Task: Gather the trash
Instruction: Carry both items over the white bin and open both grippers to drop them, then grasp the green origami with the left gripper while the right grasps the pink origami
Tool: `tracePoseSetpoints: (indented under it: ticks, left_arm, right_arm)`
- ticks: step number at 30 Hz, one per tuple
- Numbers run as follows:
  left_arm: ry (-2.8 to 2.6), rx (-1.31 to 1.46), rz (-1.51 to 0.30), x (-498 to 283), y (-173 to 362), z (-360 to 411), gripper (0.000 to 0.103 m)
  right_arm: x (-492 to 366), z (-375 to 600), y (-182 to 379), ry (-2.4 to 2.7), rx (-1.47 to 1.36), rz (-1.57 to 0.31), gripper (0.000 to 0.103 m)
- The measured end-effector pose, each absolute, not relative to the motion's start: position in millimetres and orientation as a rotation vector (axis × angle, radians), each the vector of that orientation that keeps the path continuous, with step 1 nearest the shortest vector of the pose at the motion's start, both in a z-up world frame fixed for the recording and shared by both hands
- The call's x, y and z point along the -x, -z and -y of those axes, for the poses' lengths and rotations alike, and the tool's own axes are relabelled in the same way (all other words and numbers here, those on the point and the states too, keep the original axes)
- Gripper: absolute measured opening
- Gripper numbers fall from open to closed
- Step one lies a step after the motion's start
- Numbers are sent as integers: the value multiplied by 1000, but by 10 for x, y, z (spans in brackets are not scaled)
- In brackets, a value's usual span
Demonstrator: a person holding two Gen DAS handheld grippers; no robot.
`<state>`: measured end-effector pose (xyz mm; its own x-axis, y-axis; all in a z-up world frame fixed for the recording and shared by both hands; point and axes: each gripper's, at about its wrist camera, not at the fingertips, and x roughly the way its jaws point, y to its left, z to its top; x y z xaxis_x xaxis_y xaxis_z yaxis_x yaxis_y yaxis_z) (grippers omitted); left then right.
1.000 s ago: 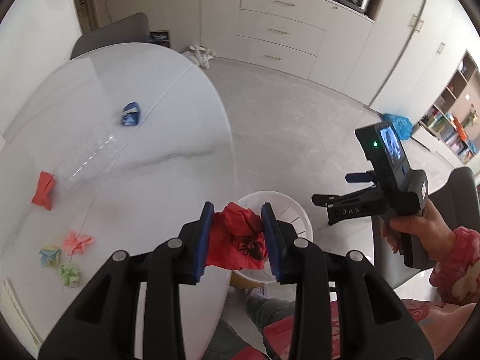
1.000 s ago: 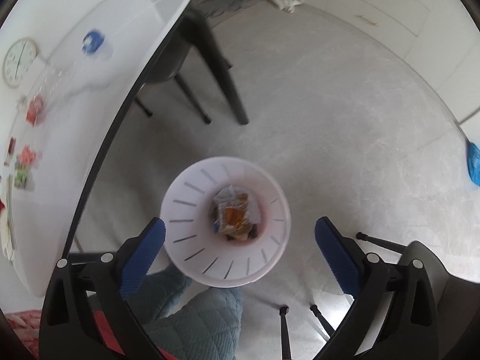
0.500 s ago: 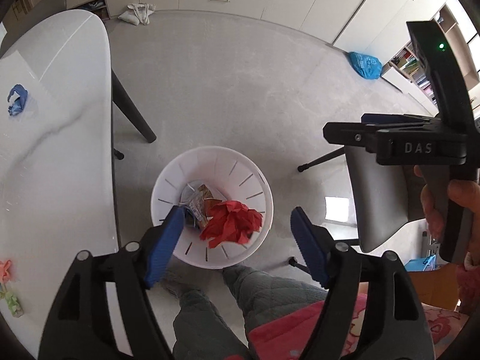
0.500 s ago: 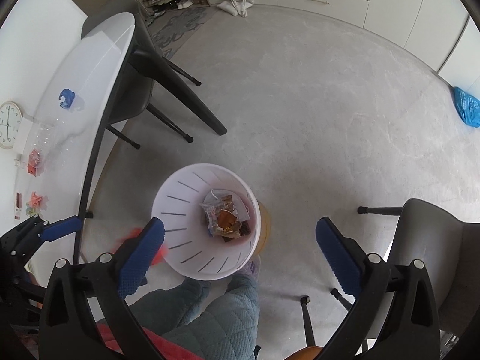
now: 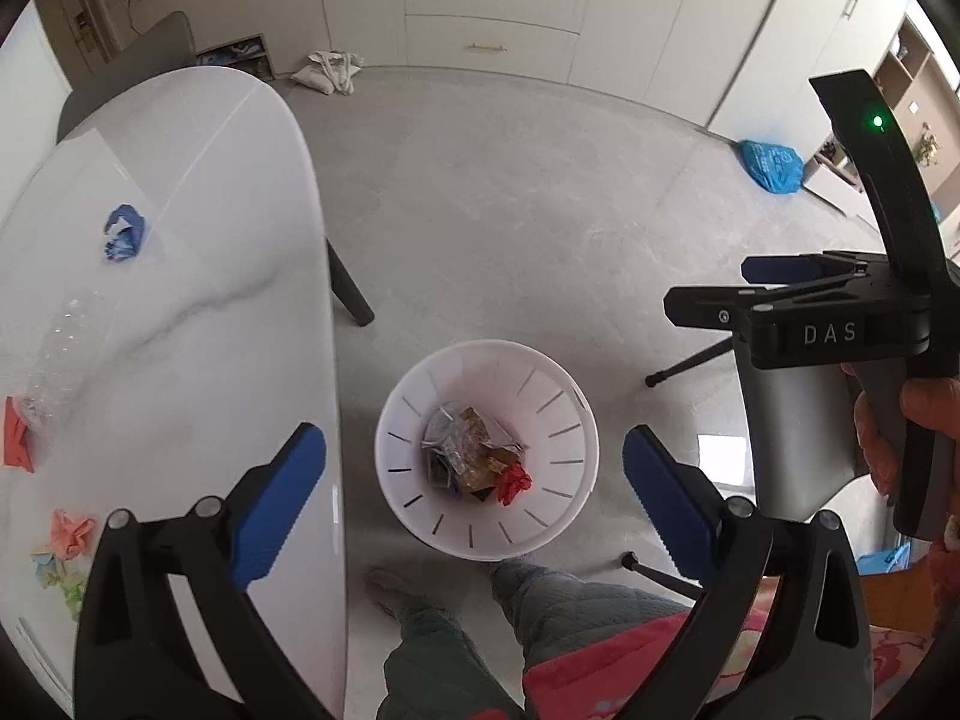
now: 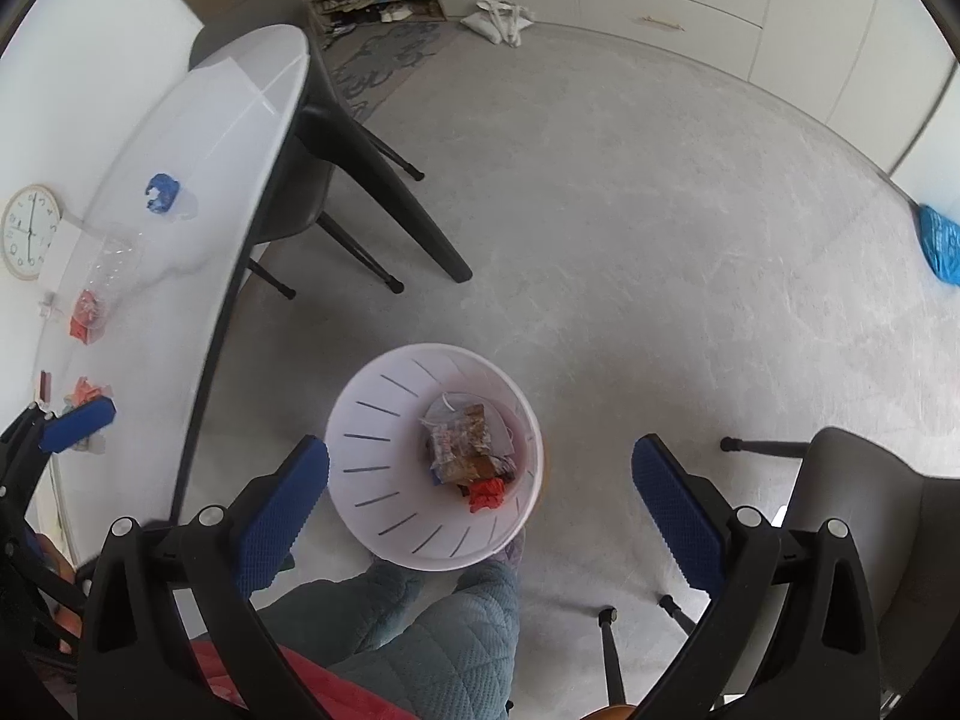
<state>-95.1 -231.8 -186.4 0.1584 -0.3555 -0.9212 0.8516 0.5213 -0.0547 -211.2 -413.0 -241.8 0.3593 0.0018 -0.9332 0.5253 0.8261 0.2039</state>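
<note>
Both tongs hang over the white bin on the floor, and both are empty. The left tongs have the jaws spread wide, with nothing between them. The right tongs are spread just as wide and hold nothing. In the bin a crumpled red paper lies on top of some wrappers, near the side where the person stands.

The remaining trash is on the white table, which stands to the left of the bin. From the left tongs, everything lies to the left and a little forward. A pink paper is the closest, near the table edge by the person, with a small pale one beside it. A red paper sits further along, touching a clear plastic bottle. The bottle lies on its side, its long axis running away from the person. A blue paper is the farthest.

I judge the left tongs are the nearer ones for the next pick, as the right tongs are on the far side of the bin from the table.
</note>
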Motion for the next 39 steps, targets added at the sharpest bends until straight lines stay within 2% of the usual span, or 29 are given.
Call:
tracePoseSetpoints:
  ticks: [10, 14, 23, 31, 36, 38, 39]
  left_arm:
    - [682, -328, -977, 331, 1132, 1276, 95]
    - [561, -293, -954, 124, 1043, 770, 95]
    - [370, -169, -1028, -227, 1255, -140, 95]
    - [352, -166, -1042, -298, 1350, -391, 95]
    - [362, -150, -1090, -380, 1607, -475, 95]
    - [346, -156, -1126, -438, 1802, -496, 93]
    - [340, -157, -1144, -467, 1895, -512, 88]
  right_arm:
    - [1522, 3448, 1577, 192, -354, -1033, 100]
    - [1234, 3106, 1357, 96, -296, -991, 100]
    - [810, 2428, 1369, -65, -212, -1027, 100]
    - [664, 2100, 1395, -119, -165, -1056, 100]
    - [622, 1984, 1439, -123, -160, -1069, 100]
    - [616, 1966, 1455, -126, -159, -1081, 100]
    - [615, 1961, 1464, -126, -160, -1085, 100]
